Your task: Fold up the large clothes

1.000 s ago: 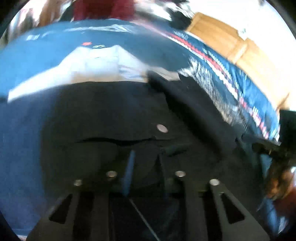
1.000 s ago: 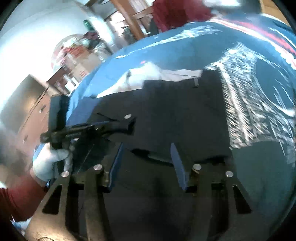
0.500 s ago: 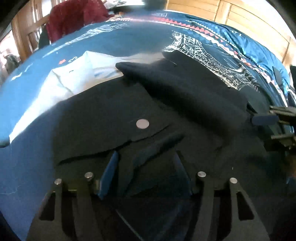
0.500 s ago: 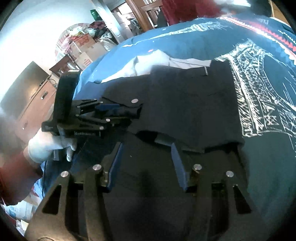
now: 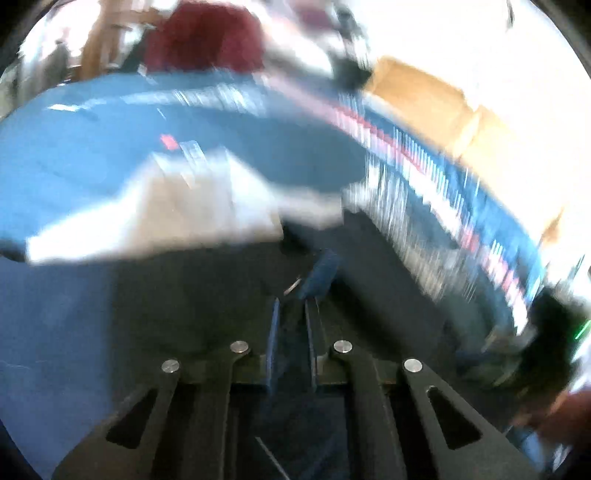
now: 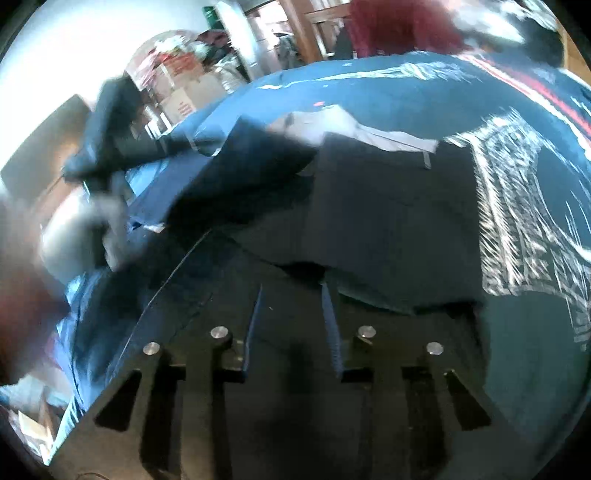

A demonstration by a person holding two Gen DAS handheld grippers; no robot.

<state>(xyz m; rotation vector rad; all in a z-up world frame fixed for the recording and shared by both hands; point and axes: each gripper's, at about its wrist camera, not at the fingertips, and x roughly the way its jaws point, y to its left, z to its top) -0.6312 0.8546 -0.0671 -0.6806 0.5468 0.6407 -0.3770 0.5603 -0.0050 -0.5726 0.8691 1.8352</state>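
Observation:
A large black garment (image 6: 388, 221) lies spread on a blue patterned bedspread (image 6: 424, 85). My left gripper (image 5: 291, 306) is shut on a fold of the black garment (image 5: 184, 302); this view is motion-blurred. In the right wrist view the left gripper (image 6: 107, 122) is raised at the left, and a flap of dark cloth (image 6: 240, 166) hangs from it above the rest. My right gripper (image 6: 290, 293) hovers low over the garment's near edge, fingers apart, nothing pinched between them. A dark blur at the left wrist view's right edge is the right gripper (image 5: 546, 332).
A pale flat garment (image 5: 166, 210) lies on the bedspread just beyond the black one. A dark red cloth (image 6: 399, 29) hangs over a wooden chair past the bed. A wooden headboard (image 5: 424, 99) runs along the right. Boxes and clutter (image 6: 181, 85) stand at the far left.
My left gripper went from open to shut on the black garment and has lifted a flap up. The right gripper's fingers have drawn closer together.

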